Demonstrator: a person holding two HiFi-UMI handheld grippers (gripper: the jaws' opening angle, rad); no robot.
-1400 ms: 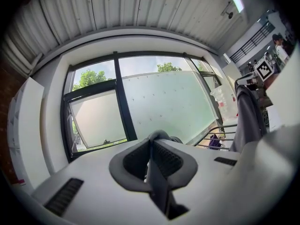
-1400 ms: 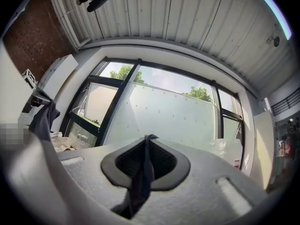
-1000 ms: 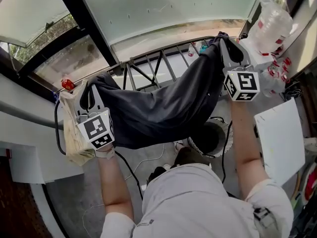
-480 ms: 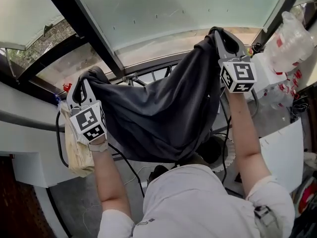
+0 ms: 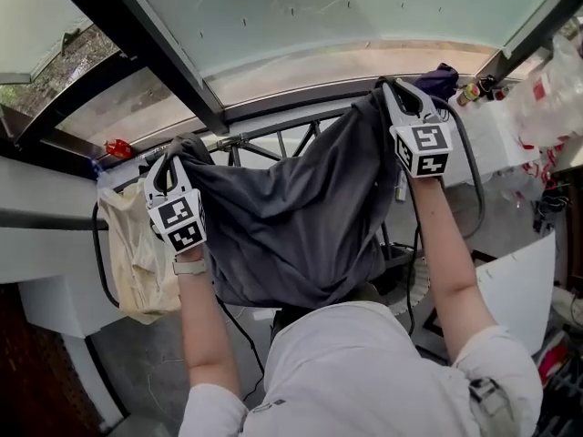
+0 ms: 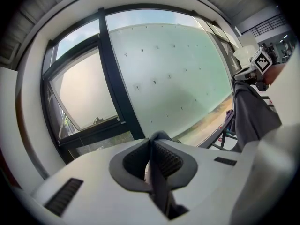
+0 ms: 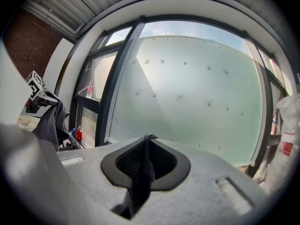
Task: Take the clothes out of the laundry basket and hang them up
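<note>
A dark grey garment [image 5: 291, 217] hangs spread between my two grippers, in front of the window. My left gripper [image 5: 173, 153] is shut on its left top corner, and a dark fold of cloth [image 6: 157, 172] is pinched between the pads. My right gripper [image 5: 393, 94] is shut on the right top corner, higher up; a strip of the cloth [image 7: 140, 172] runs through its closed pads. The black drying rack [image 5: 273, 135] stands just behind the garment, its top rail at about the level of my left gripper. The laundry basket is hidden.
A beige cloth [image 5: 137, 253] hangs at the rack's left end. A large frosted window pane [image 5: 319, 16] with dark frames fills the far side. A purple item [image 5: 442, 78] and small bottles [image 5: 478, 89] sit on the sill at right. A white board [image 5: 524, 285] stands at right.
Both grippers have carried the garment forward and down toward the rack. The cloth now hangs more bunched and closer to the rack's top rail.
</note>
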